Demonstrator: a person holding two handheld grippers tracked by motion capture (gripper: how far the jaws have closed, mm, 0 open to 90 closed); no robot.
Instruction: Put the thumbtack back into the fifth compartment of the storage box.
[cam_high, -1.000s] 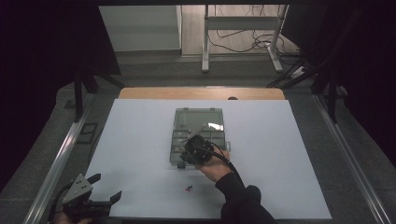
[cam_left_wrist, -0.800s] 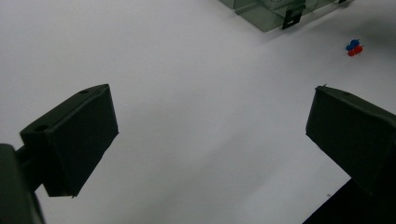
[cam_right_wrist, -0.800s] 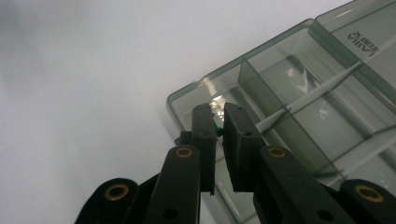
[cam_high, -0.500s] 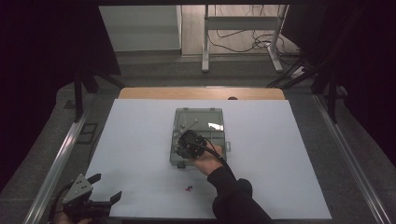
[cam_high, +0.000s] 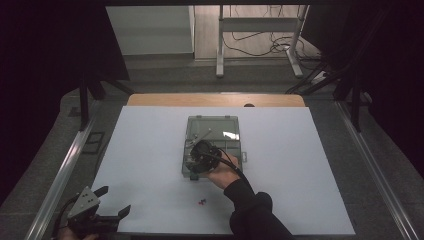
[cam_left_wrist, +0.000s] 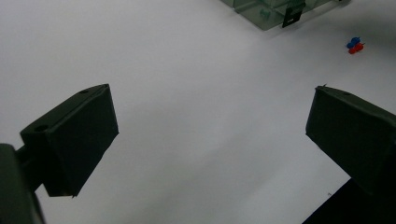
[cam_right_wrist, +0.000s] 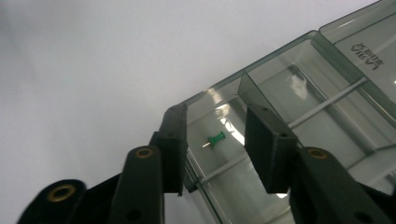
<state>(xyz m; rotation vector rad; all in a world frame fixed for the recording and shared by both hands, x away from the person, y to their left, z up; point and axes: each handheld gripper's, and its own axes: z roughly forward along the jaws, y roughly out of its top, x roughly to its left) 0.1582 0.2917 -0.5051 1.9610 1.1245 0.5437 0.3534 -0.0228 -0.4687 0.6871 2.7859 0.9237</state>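
the clear compartment box (cam_high: 214, 144) sits near the middle of the white table sheet (cam_high: 310, 165), with wide bare sheet on every side of it and well clear of the sheet's edges. the right gripper (cam_high: 196, 161) hangs over the box's near left corner, its jaws parted with nothing between them; in the right gripper view they straddle a corner compartment where one green pushpin (cam_right_wrist: 215, 139) lies loose on the floor of the box, touching neither jaw. the left gripper (cam_high: 107, 205) rests at the sheet's near left corner, well apart from the box, its jaws spread wide and empty over bare sheet. counted: one box, one green pin inside it, and two pins on the sheet, one blue pushpin (cam_left_wrist: 353, 42) and one red pushpin (cam_left_wrist: 356, 47), touching each other just in front of the box. compared with a second ago, the right gripper has shifted leftward along the box's near edge to that corner, while the left gripper has stayed where it was.
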